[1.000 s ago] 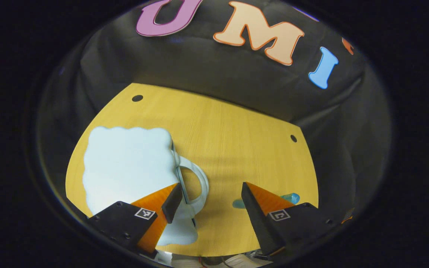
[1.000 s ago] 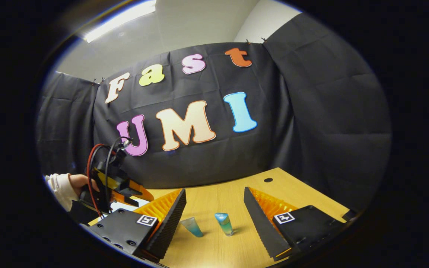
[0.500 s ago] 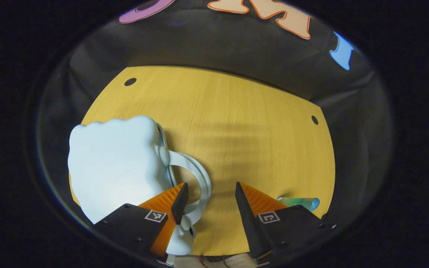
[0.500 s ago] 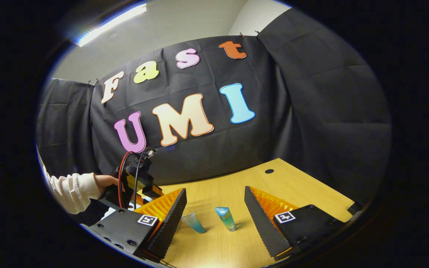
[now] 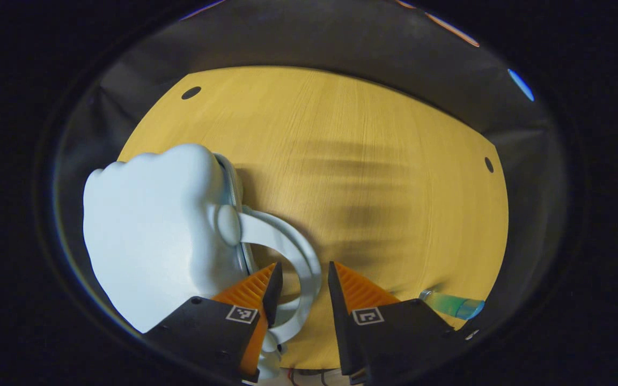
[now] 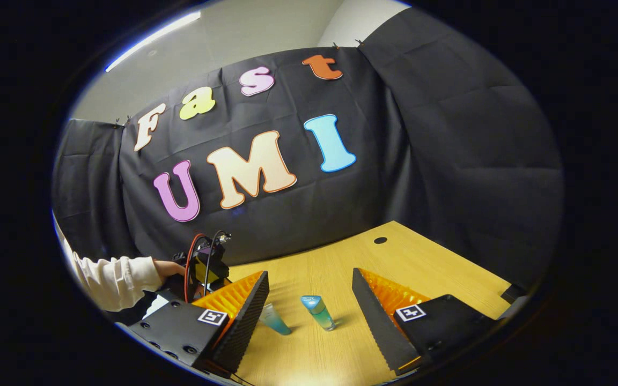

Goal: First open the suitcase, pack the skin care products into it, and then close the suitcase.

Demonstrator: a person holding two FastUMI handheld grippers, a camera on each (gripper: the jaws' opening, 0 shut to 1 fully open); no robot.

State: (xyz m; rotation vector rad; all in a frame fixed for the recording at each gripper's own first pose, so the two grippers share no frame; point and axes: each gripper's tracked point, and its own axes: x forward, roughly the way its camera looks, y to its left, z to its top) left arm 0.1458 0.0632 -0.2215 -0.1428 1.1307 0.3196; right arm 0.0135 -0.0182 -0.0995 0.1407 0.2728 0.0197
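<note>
Two tubes (image 6: 317, 311) wait on the surface (image 5: 373, 177). My left gripper (image 5: 302, 284) jaws, spread narrowly, straddle the suitcase (image 5: 153, 236) handle (image 5: 293, 257) to open it; right gripper (image 6: 309, 300) jaws gape, idle.

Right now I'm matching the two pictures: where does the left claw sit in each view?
Left gripper view: the left claw is at bottom centre, its fingers either side of the suitcase handle.
Right gripper view: the same claw is at lower left, held by a hand.
Shared landmark: the wooden table.
</note>
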